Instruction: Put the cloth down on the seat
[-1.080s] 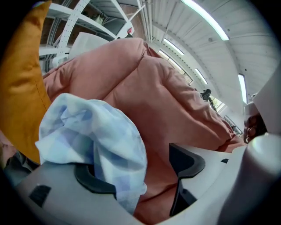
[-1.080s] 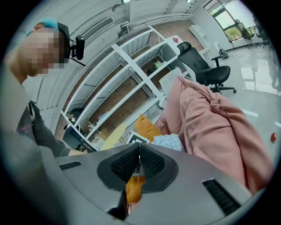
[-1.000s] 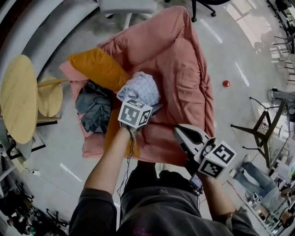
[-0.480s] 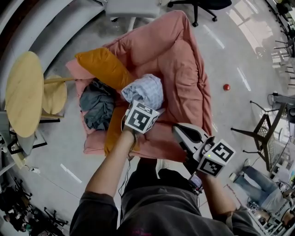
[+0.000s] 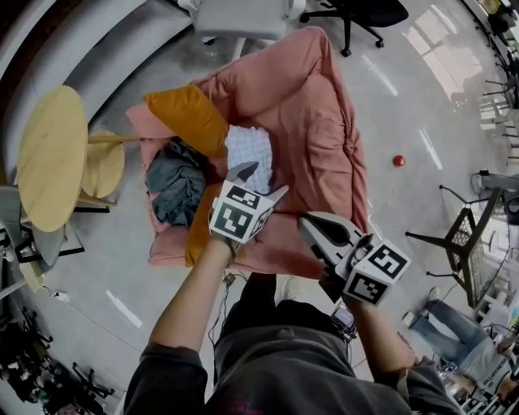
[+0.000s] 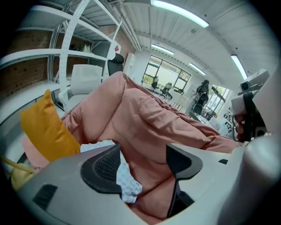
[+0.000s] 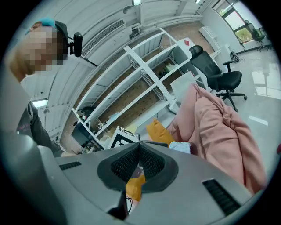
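The white-and-blue checked cloth (image 5: 249, 146) lies spread on the pink padded seat (image 5: 324, 138), next to the orange pillow (image 5: 185, 117). My left gripper (image 5: 259, 180) hovers just in front of the cloth, and its wide jaws are closing a little with nothing pressed between them. In the left gripper view the cloth (image 6: 126, 186) shows beside the left pad, with the gripper (image 6: 142, 160) over the pink seat (image 6: 145, 118). My right gripper (image 5: 320, 231) is shut and empty near the seat's front edge. Its jaws meet in the right gripper view (image 7: 139, 165).
A crumpled grey garment (image 5: 172, 182) lies on the seat's left side. A round wooden table (image 5: 49, 158) and a stool (image 5: 101, 166) stand to the left. On the floor are a red ball (image 5: 398, 160), an office chair (image 5: 365, 12) and a metal frame (image 5: 454, 235).
The cloth was bunched at the left gripper's jaws. It now lies flatter on the seat, and the left gripper has let go and drawn back a little.
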`<action>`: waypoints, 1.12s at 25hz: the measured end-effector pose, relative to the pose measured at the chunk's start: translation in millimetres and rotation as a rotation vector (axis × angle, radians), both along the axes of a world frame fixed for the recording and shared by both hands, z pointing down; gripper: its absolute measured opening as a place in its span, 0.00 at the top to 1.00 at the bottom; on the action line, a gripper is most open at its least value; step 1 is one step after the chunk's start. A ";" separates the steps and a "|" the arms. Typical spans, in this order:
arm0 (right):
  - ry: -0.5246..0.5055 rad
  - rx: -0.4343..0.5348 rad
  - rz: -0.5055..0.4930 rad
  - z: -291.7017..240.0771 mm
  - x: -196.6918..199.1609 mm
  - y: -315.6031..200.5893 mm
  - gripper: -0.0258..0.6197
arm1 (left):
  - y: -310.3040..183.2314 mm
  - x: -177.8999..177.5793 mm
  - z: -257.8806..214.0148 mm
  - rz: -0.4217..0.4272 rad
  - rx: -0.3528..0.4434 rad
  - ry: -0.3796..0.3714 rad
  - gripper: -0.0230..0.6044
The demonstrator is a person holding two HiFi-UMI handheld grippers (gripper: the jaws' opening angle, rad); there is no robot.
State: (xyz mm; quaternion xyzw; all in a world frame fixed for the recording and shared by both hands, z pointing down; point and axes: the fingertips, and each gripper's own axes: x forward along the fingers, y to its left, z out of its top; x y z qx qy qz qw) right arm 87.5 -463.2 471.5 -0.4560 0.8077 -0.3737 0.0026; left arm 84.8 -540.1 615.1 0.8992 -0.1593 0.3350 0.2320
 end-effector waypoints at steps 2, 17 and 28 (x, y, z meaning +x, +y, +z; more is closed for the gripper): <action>0.008 0.010 -0.010 -4.0 -2.7 -0.9 0.94 | 1.5 -7.3 -7.5 -0.020 0.011 0.020 0.57; 0.054 0.057 -0.077 -22.5 -20.3 -9.7 0.94 | 12.0 -50.5 -46.7 -0.166 0.031 0.109 0.95; 0.063 0.053 -0.088 -18.6 -16.7 -8.5 0.94 | 14.7 -49.7 -51.7 -0.172 0.038 0.111 0.95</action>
